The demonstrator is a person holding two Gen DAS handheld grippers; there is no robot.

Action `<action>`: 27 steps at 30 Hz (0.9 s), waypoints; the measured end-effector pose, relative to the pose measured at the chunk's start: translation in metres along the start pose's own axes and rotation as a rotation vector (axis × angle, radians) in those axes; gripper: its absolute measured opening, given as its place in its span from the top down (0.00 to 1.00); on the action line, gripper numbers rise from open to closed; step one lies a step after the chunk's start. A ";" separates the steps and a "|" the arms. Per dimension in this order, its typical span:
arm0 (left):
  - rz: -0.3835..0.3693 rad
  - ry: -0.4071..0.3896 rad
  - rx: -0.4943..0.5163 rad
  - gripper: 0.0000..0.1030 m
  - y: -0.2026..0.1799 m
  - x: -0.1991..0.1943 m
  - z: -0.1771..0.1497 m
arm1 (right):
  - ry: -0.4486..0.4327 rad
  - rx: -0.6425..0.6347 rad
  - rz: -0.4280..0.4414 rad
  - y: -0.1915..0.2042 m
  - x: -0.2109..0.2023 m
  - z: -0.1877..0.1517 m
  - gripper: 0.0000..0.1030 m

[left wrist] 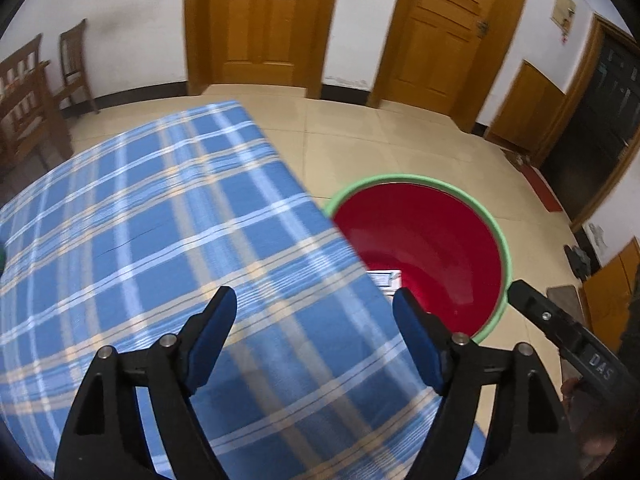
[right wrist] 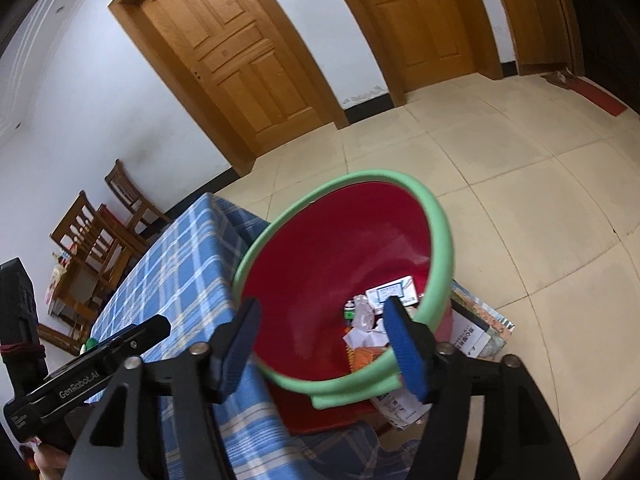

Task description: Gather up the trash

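Note:
A red bucket with a green rim [right wrist: 442,224] stands on the floor beside the table; it also shows in the left wrist view [left wrist: 496,236]. Trash lies in its bottom: a white box [right wrist: 394,292], crumpled paper [right wrist: 362,334] and an orange packet [right wrist: 366,356]. My left gripper [left wrist: 314,320] is open and empty above the blue checked tablecloth [left wrist: 160,240], near the table's edge. My right gripper [right wrist: 322,330] is open and empty, above the bucket's near rim. The right gripper's body [left wrist: 560,328] shows at the right of the left wrist view.
The table with its checked cloth [right wrist: 180,276] is left of the bucket. Books and papers [right wrist: 478,332] lie on the floor under and beside the bucket. Wooden chairs [right wrist: 100,236] stand at the far wall. Wooden doors [left wrist: 264,20] line the back.

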State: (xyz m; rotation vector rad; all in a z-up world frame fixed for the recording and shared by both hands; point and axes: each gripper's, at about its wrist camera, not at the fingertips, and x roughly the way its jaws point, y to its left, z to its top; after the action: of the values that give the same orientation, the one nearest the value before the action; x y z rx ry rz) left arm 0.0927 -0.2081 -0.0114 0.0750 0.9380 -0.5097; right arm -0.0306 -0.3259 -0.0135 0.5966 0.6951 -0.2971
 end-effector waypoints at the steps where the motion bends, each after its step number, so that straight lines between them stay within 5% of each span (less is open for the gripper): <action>1: 0.009 -0.005 -0.010 0.21 0.003 -0.003 -0.002 | 0.000 -0.006 0.002 0.004 -0.001 -0.001 0.30; 8: 0.069 -0.050 -0.085 0.15 0.034 -0.032 -0.016 | 0.001 -0.072 0.028 0.039 -0.007 -0.013 0.13; 27: 0.243 -0.166 -0.240 0.14 0.102 -0.104 -0.064 | -0.009 -0.260 0.104 0.120 -0.029 -0.054 0.04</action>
State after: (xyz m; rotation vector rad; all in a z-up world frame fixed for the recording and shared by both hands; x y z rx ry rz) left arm 0.0405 -0.0604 0.0166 -0.0691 0.8084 -0.1731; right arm -0.0260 -0.1958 0.0221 0.3818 0.6784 -0.1098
